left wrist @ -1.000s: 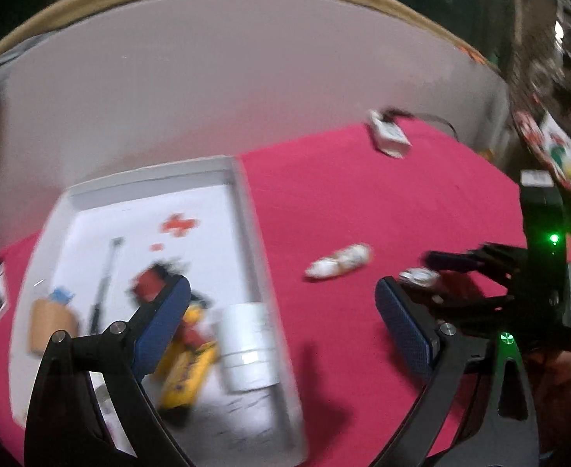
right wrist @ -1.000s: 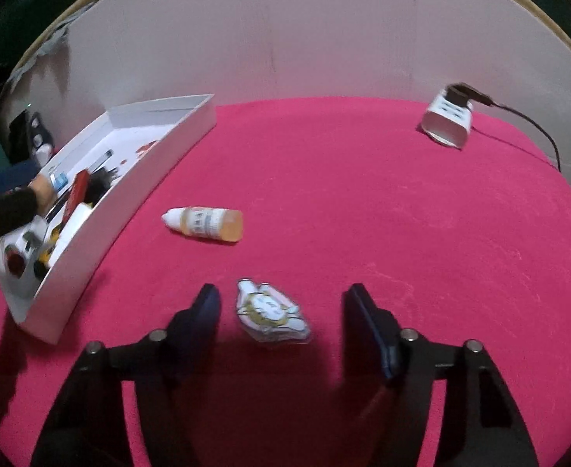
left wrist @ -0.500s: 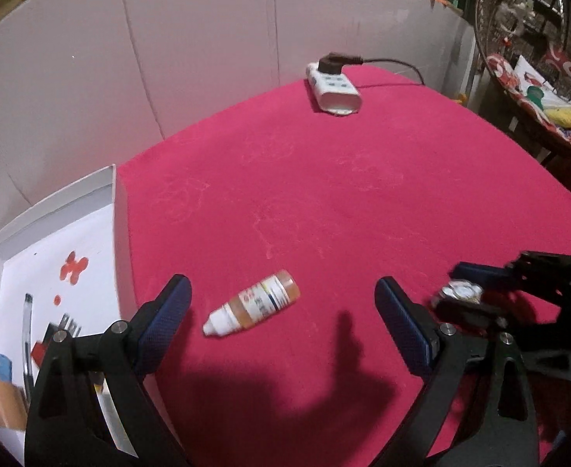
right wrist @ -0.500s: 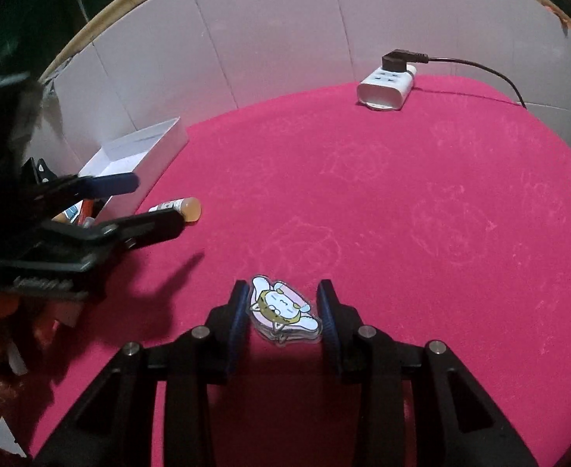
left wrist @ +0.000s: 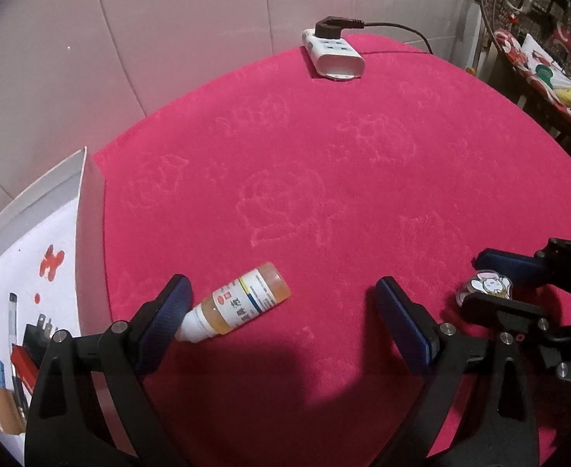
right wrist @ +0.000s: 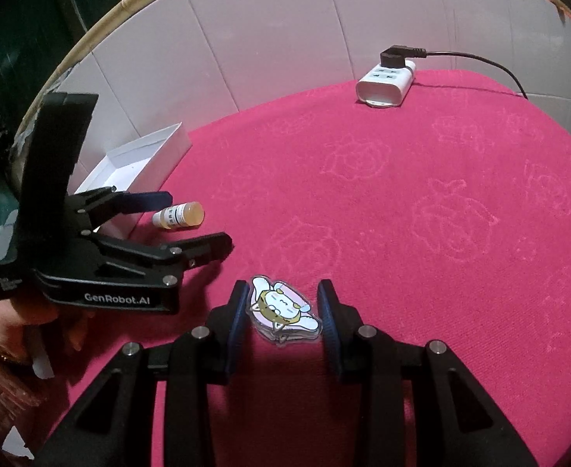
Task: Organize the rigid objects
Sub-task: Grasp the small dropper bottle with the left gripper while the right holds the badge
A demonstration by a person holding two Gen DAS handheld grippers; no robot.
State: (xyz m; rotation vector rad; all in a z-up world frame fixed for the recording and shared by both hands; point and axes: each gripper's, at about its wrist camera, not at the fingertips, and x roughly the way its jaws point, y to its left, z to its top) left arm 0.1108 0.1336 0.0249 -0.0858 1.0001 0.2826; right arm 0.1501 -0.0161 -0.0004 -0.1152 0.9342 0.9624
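The right gripper (right wrist: 283, 313) pinches the flat clear-plastic cartoon charm (right wrist: 283, 311) by its thin edges on the pink embossed tablecloth (right wrist: 421, 214), so lifting may let it pivot and slip out.

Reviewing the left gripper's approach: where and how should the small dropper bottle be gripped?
Grip the dropper bottle across its labelled cylindrical body, coming from above, jaws either side. It lies flat on the red cloth, white cap toward the left gripper, whose open jaws already span it.
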